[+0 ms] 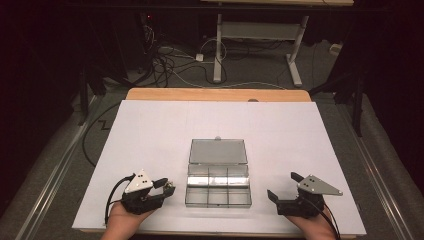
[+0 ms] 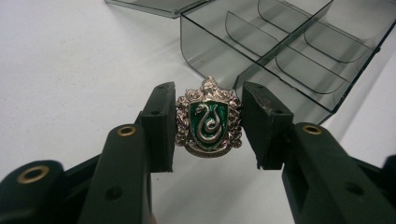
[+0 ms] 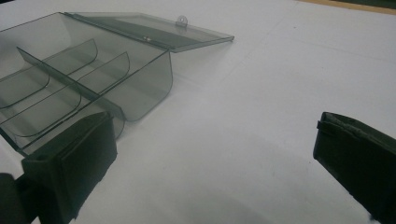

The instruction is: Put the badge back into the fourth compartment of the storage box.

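A silver crest badge (image 2: 208,122) with a green shield and a coiled snake sits upright between the jaws of my left gripper (image 2: 208,91), which is shut on its two sides. That gripper (image 1: 167,186) rests low over the white sheet, just left of a clear smoky plastic box (image 1: 218,199) with several compartments. The box's hinged lid (image 1: 218,151) lies open flat behind it. In the left gripper view the box's near wall (image 2: 205,46) stands just beyond the badge. My right gripper (image 1: 283,185) waits right of the box, open with nothing between its pads (image 3: 74,158).
A white sheet (image 1: 150,130) covers the wooden table (image 1: 215,94). Past the far edge are the legs of a white desk (image 1: 218,50) and cables (image 1: 165,65) on the floor. The box wall (image 3: 144,84) is close to my right gripper's left jaw.
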A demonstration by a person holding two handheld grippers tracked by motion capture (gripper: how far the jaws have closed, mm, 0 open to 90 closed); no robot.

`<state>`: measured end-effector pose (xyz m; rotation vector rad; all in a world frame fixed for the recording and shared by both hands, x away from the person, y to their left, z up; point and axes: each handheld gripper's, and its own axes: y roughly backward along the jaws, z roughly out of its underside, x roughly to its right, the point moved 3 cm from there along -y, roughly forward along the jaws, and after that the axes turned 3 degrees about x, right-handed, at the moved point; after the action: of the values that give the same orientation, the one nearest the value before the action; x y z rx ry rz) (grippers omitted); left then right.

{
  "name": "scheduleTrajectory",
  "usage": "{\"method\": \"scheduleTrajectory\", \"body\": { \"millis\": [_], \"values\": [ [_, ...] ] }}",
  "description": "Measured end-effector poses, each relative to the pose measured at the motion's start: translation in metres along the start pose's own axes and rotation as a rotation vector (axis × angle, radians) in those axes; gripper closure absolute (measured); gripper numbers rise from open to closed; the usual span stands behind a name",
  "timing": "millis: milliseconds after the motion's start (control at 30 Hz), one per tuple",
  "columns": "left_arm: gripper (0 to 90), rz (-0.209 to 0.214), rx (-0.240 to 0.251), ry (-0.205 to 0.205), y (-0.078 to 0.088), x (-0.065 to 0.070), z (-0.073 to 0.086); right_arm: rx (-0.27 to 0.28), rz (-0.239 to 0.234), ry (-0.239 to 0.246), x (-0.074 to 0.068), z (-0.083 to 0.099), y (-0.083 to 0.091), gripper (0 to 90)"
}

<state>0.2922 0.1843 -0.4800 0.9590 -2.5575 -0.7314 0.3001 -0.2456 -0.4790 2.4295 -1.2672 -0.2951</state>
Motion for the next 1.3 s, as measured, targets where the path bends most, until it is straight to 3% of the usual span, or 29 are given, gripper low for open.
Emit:
{"method": "scheduleTrajectory", "body": {
  "millis": [567, 1300],
  "values": [
    [55.0, 0.032, 0.049, -0.007, 0.001, 0.011, -0.013, 0.004, 0.001, -0.007, 0.000, -0.001, 0.000, 0.3],
    [55.0, 0.080, 0.052, -0.046, -0.012, 0.029, -0.024, 0.003, 0.001, 0.000, 0.000, -0.001, -0.001, 0.3]
  ]
}}
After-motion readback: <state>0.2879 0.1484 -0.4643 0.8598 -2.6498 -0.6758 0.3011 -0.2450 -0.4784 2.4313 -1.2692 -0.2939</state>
